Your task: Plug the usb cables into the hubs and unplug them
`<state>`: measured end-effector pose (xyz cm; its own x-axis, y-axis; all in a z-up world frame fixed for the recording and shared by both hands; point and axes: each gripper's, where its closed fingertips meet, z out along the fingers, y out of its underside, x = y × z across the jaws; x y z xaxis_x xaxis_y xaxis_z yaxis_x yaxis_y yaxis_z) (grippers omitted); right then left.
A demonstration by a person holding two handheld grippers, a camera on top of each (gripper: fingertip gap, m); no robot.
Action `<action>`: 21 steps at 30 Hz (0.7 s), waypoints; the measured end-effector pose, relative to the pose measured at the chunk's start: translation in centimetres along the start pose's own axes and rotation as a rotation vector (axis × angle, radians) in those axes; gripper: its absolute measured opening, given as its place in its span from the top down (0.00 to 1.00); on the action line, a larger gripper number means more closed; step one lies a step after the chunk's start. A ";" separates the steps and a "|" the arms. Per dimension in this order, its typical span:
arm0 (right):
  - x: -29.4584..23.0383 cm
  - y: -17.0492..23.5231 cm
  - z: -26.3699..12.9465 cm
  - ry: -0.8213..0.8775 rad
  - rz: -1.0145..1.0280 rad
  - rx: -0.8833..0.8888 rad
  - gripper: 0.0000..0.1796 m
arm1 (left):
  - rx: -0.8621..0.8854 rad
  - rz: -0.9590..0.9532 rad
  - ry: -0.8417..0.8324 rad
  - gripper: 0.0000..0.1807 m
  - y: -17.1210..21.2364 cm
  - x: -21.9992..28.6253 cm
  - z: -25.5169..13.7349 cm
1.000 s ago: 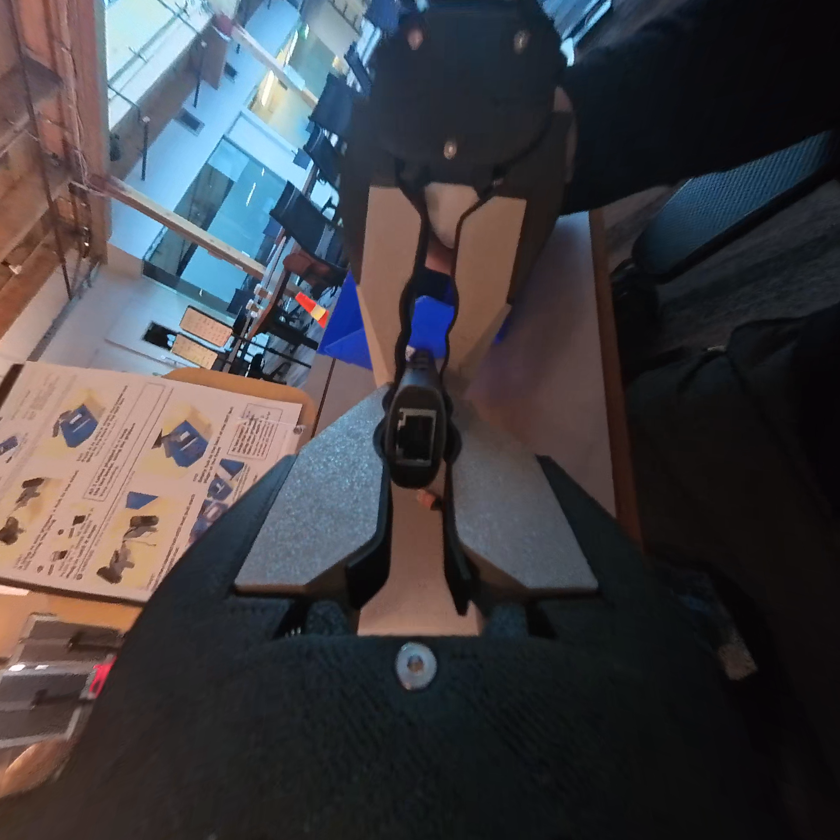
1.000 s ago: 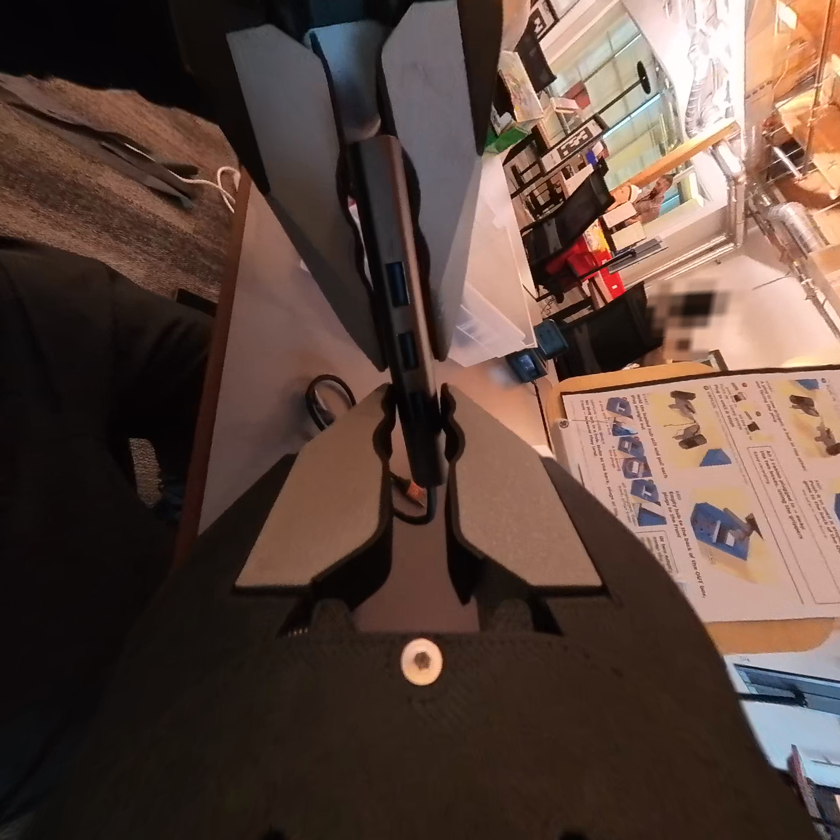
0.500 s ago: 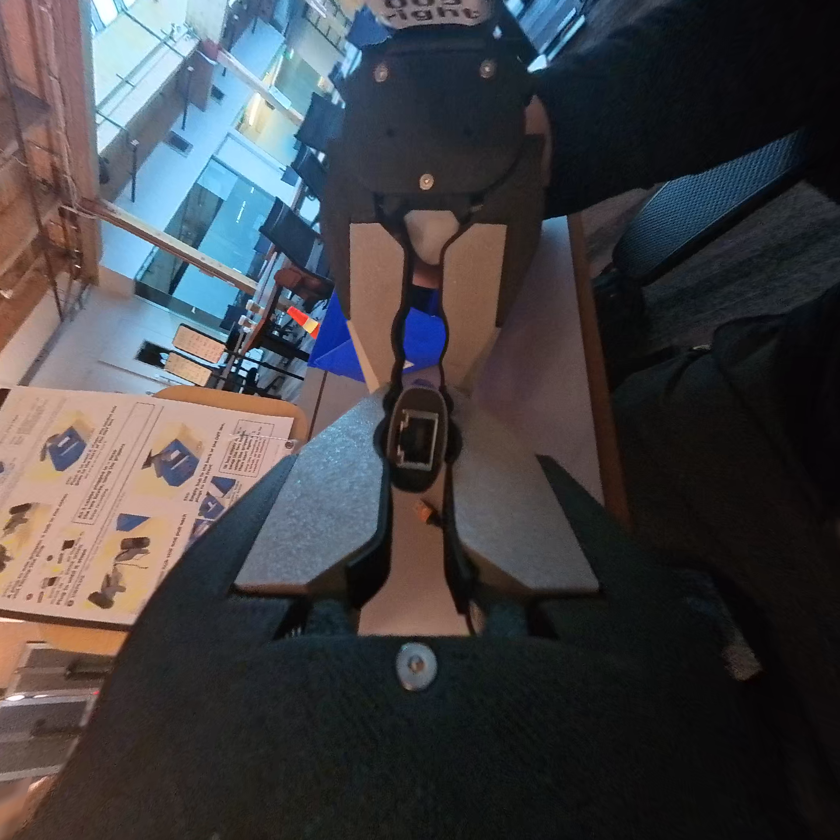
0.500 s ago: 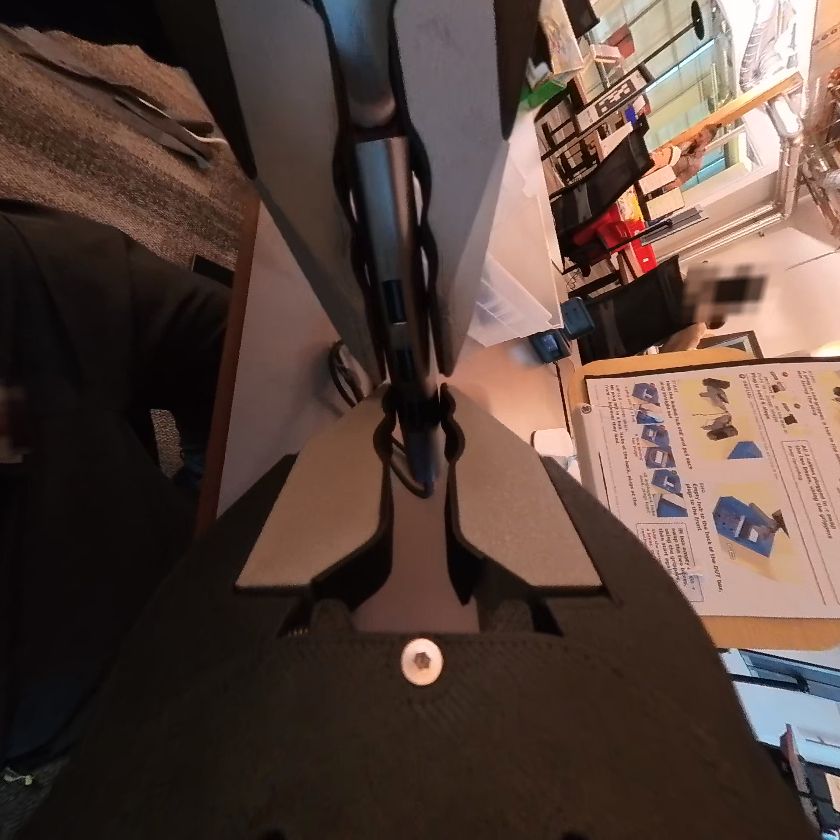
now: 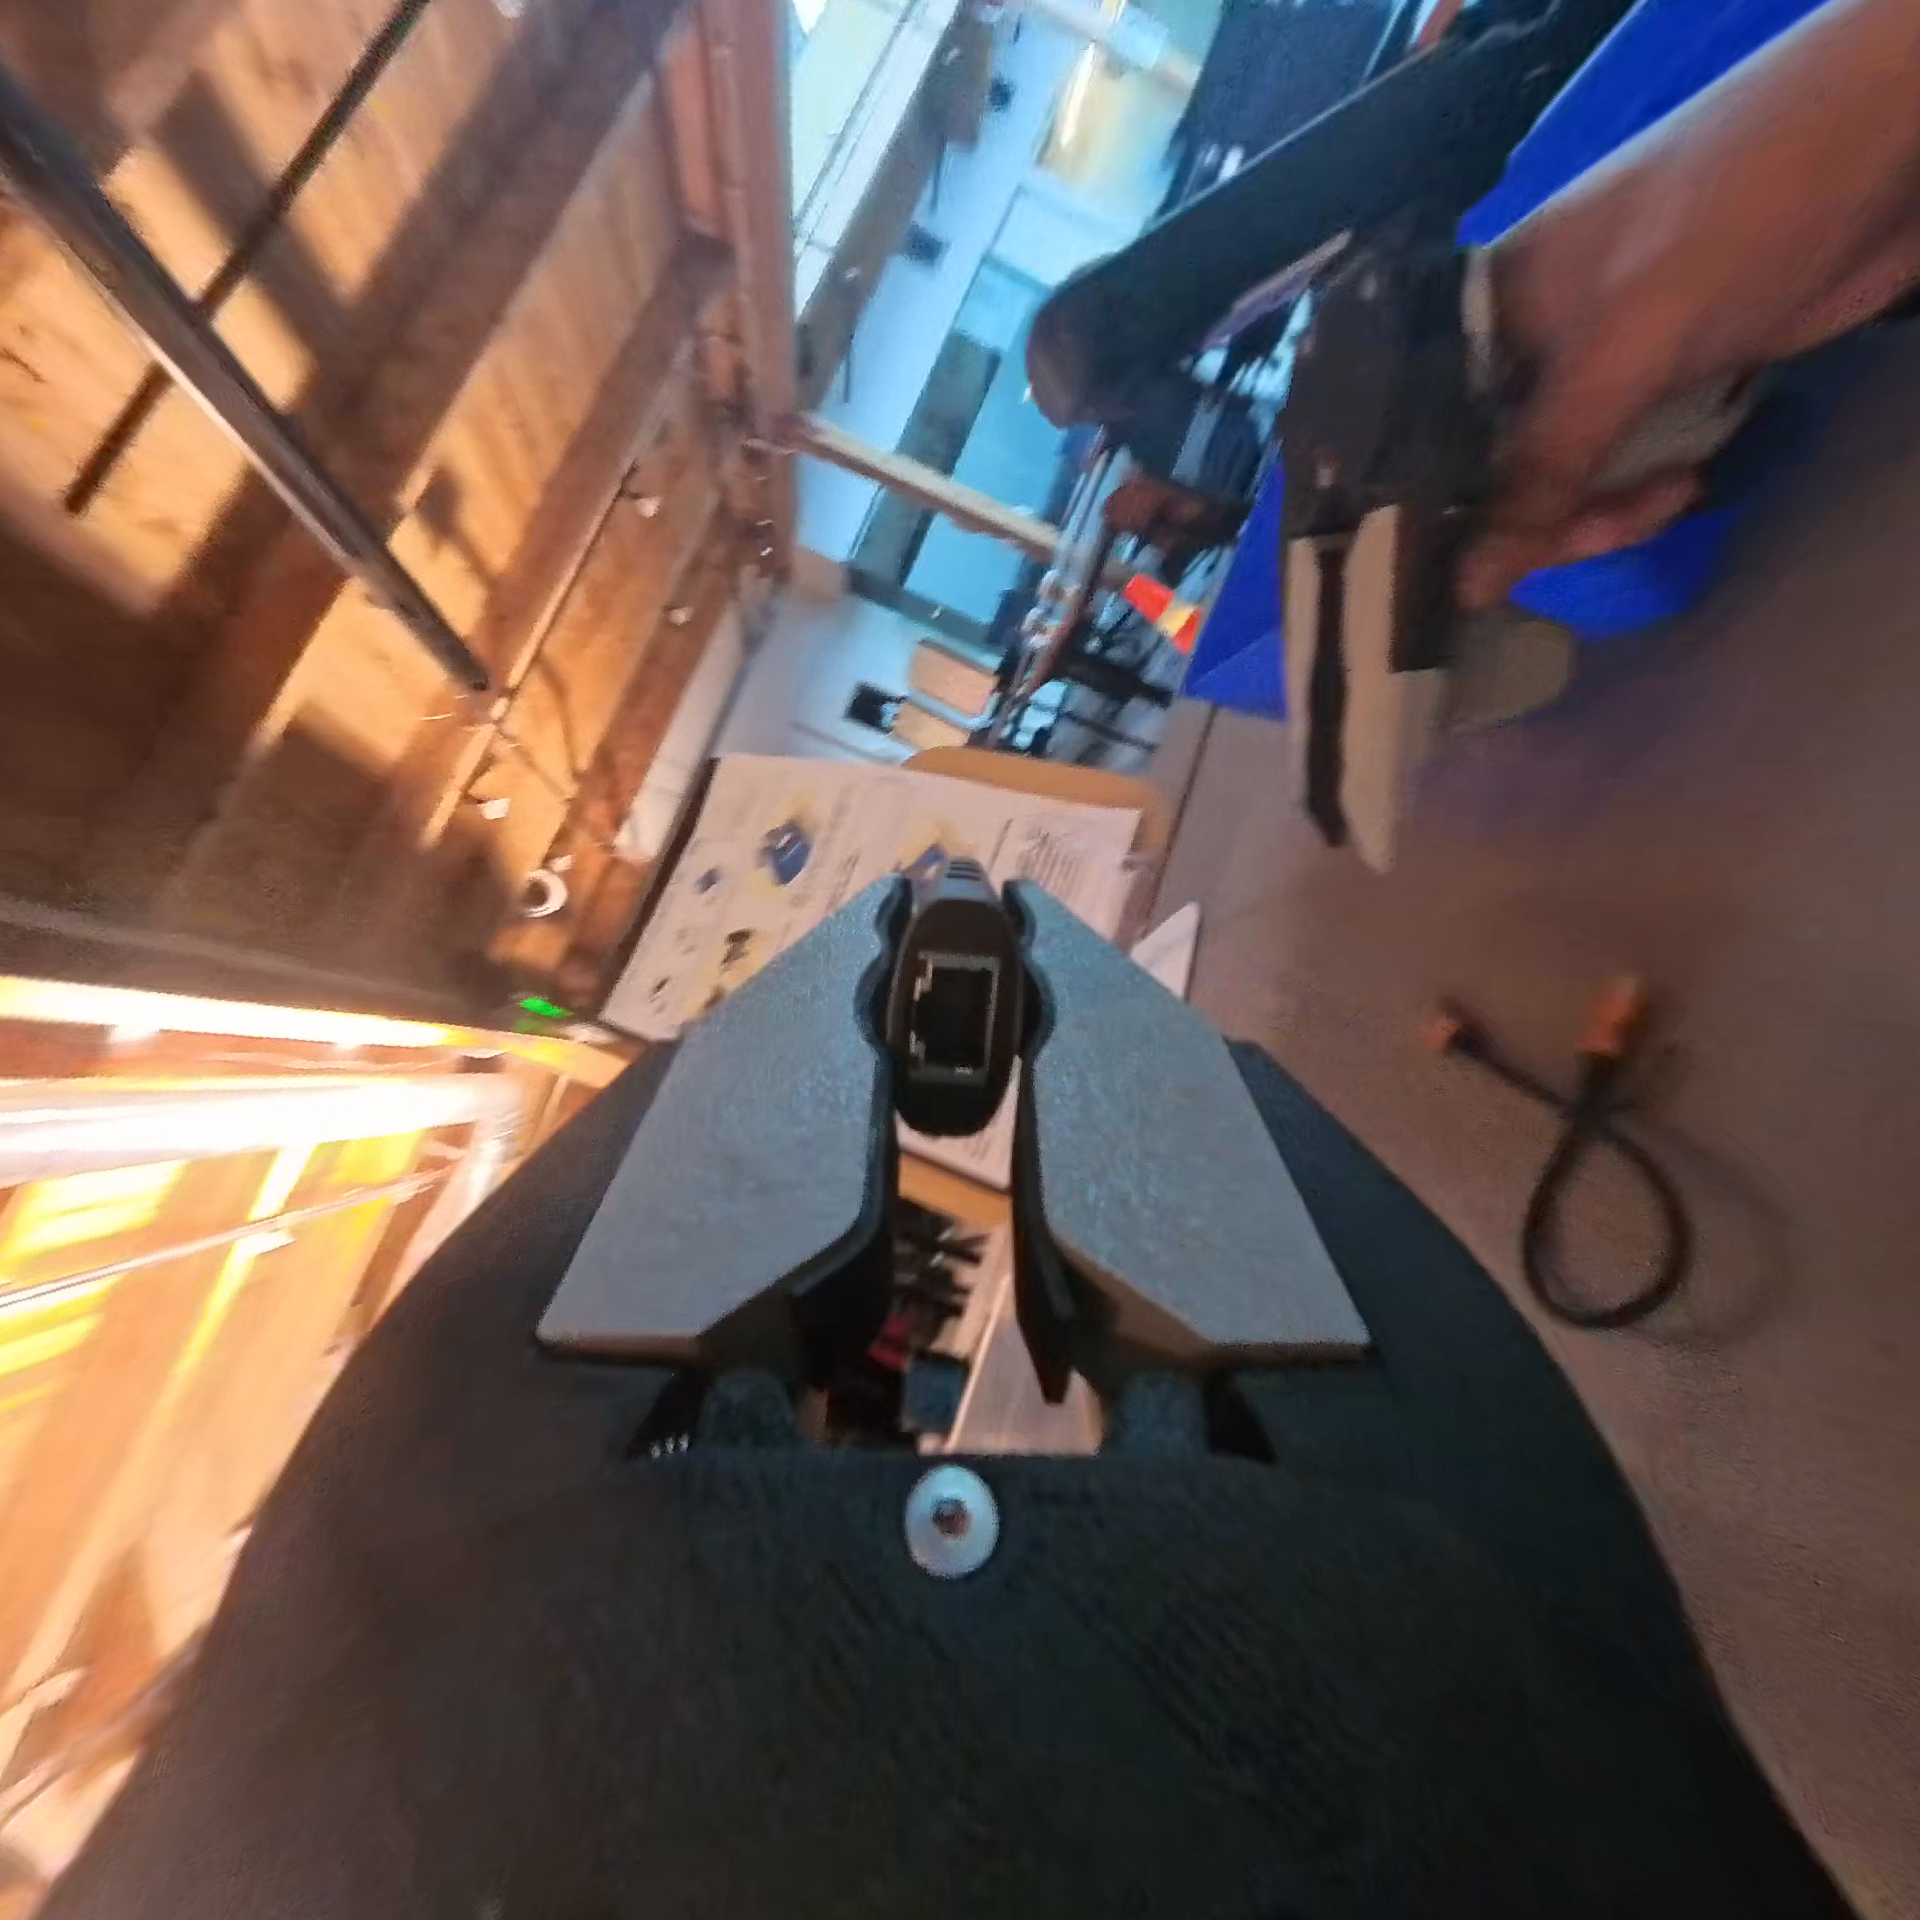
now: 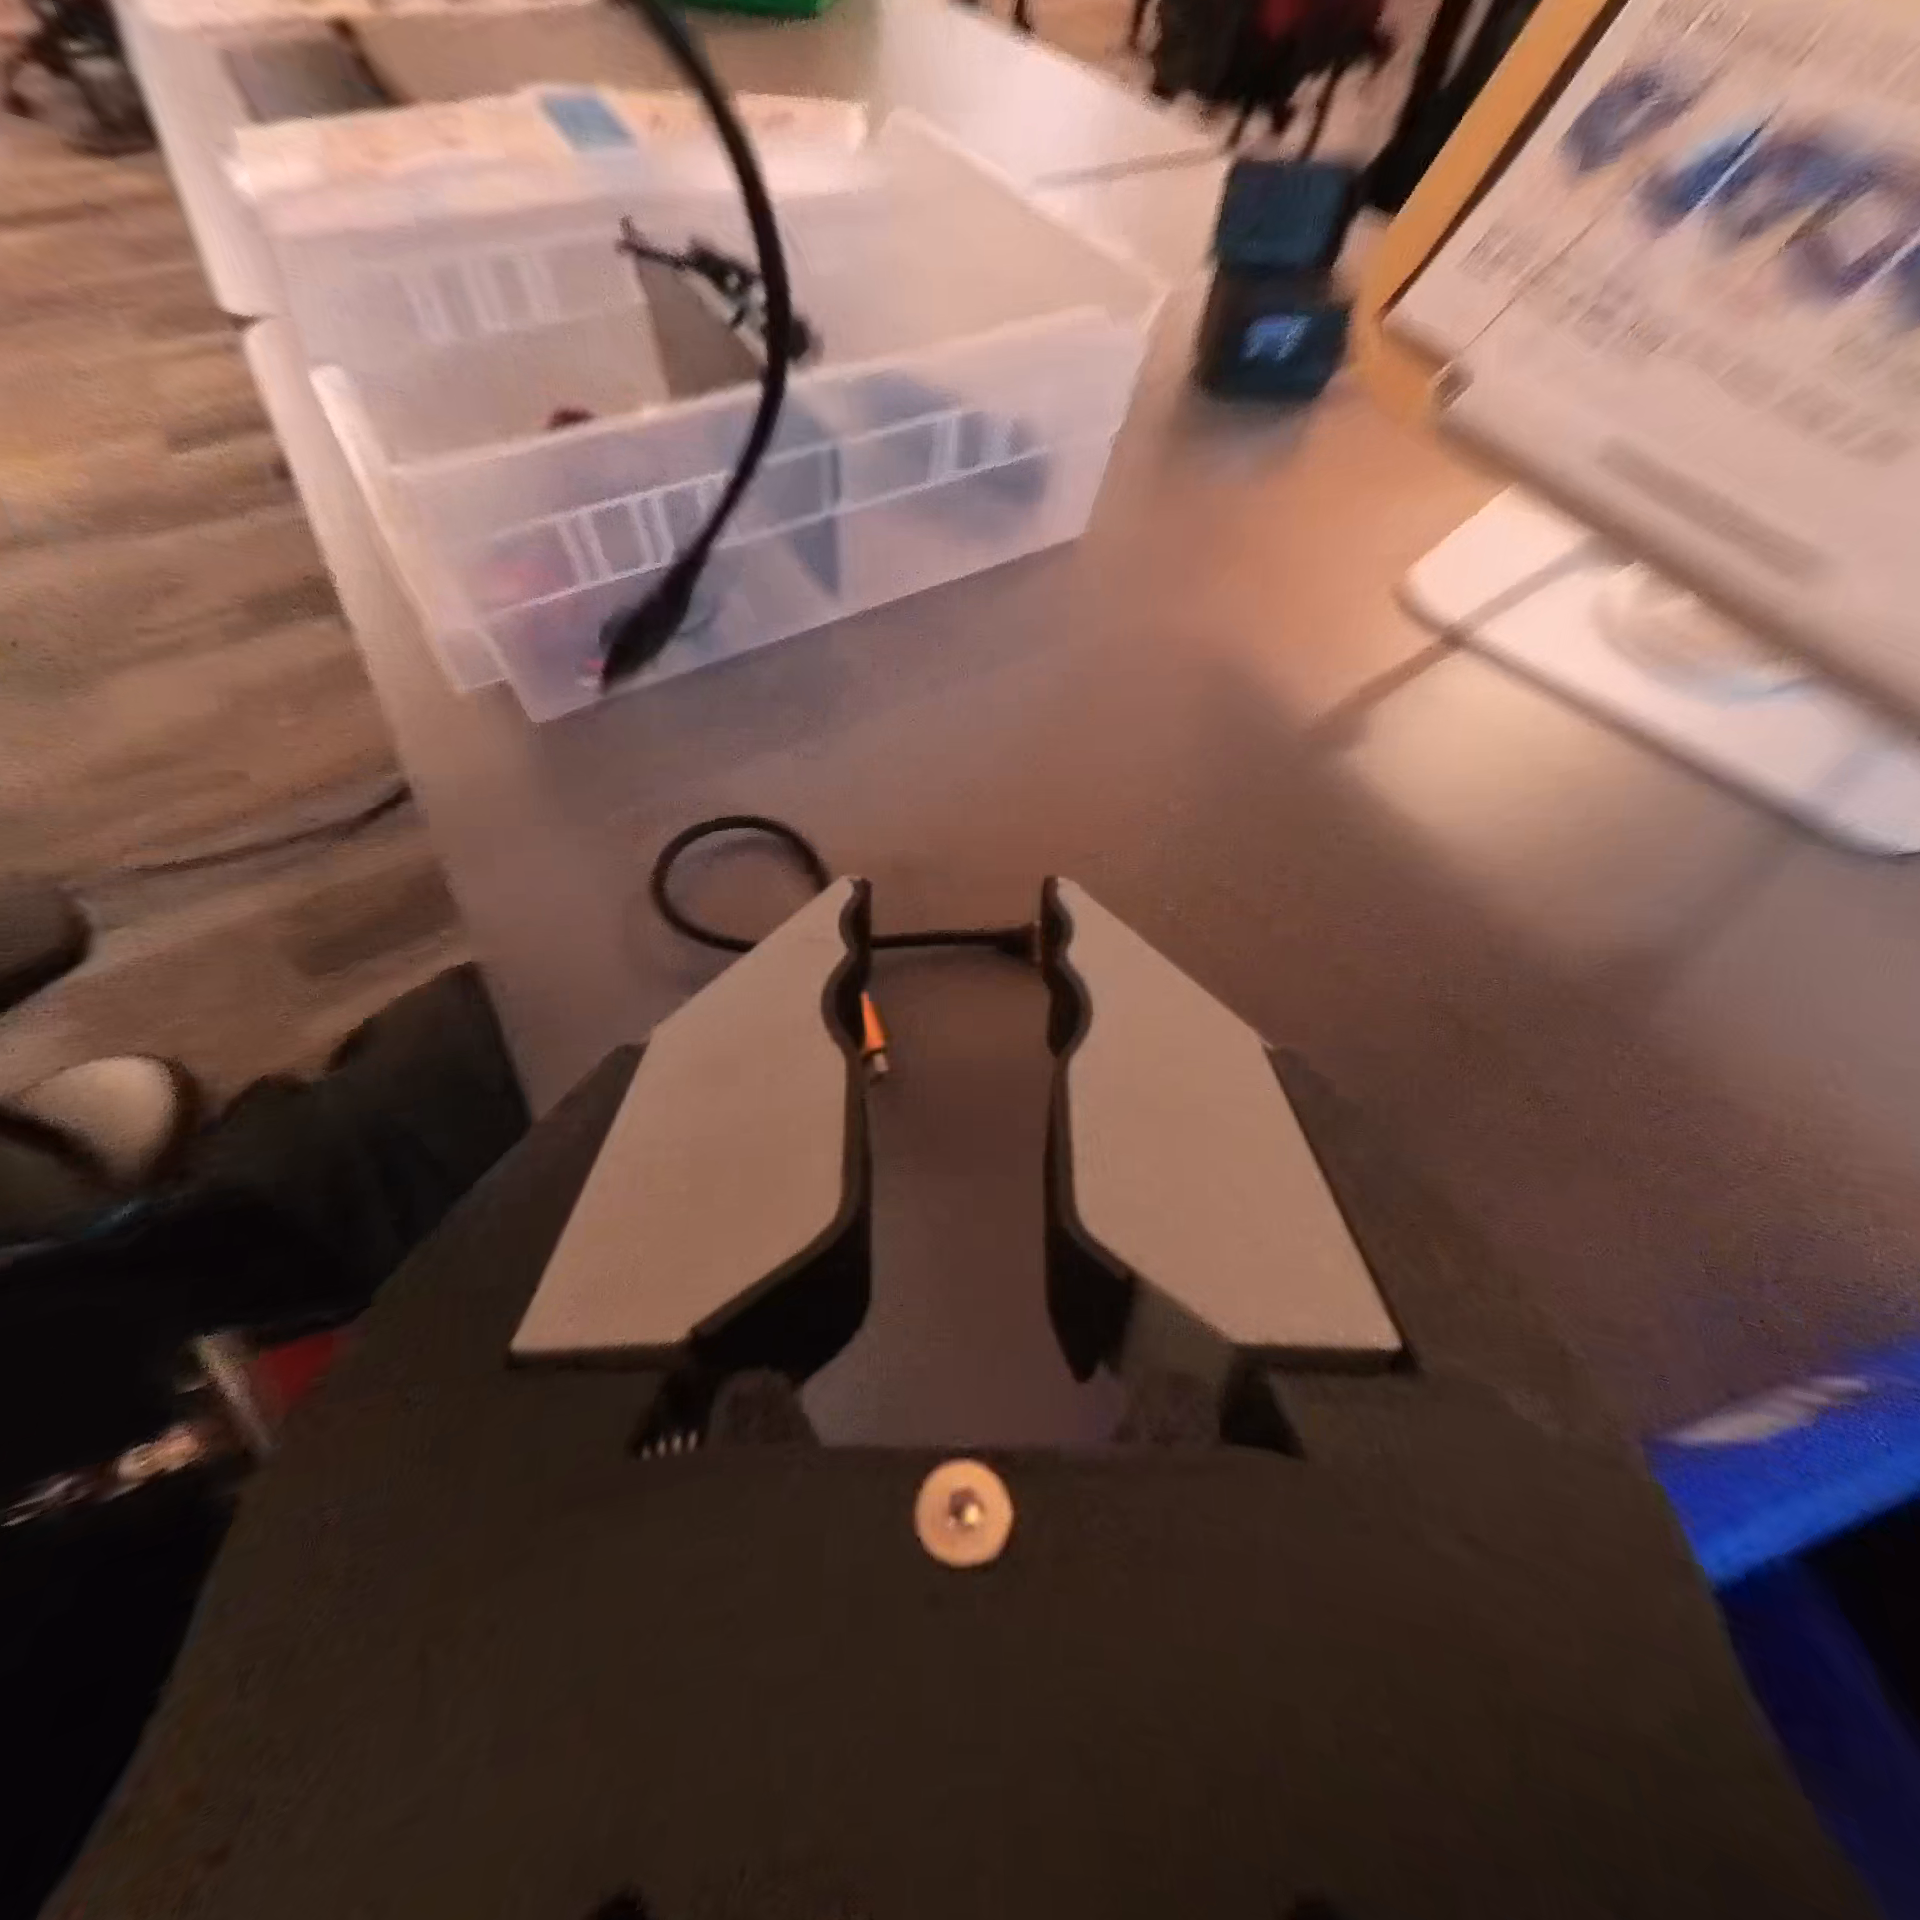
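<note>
My left gripper (image 5: 951, 896) is shut on a dark hub (image 5: 951, 1023), whose square network port faces the camera. The hub is held in the air, off the grey table (image 5: 1714, 1507). A black USB cable (image 5: 1600, 1205) with orange plugs lies looped on the table to the right. My right gripper (image 6: 951, 904) is open and empty, low over that cable (image 6: 727, 883), and one orange plug (image 6: 871, 1031) shows between its fingers. The right gripper also shows in the left wrist view (image 5: 1361, 665), held by a hand. A black lead (image 6: 753, 343) hangs down from above.
A clear plastic organiser box (image 6: 935, 436) stands on the table beyond the cable. An instruction board (image 6: 1714, 260) on a white stand is at the right, with a small dark device (image 6: 1278, 291) beside it. A blue object (image 5: 1621, 582) lies at the table's far side.
The right gripper has let go of the hub, opened, and swung down toward the cable on the table. The left gripper has carried the hub up and away. Both views are motion-blurred.
</note>
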<state>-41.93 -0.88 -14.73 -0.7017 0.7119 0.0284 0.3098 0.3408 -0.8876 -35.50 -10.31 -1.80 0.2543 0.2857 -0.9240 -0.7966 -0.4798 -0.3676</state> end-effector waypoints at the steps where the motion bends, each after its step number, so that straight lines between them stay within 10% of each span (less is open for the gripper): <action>1: -0.3 0.7 1.0 -0.006 0.016 -0.037 0.81 | -0.029 0.030 -0.011 0.92 0.5 0.0 -0.2; 10: -5.0 3.2 8.0 -0.216 -0.057 -0.207 0.89 | -0.106 -0.136 0.008 0.93 4.8 2.8 1.7; 21: -1.2 8.8 3.1 -0.172 -0.201 -0.566 0.91 | -0.084 -0.179 0.052 0.92 6.0 3.1 3.6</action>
<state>-40.37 -0.66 -24.02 -0.8603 0.5070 0.0540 0.4195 0.7639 -0.4904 -41.44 -9.29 -6.47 0.4171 0.3304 -0.8467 -0.6883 -0.4935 -0.5317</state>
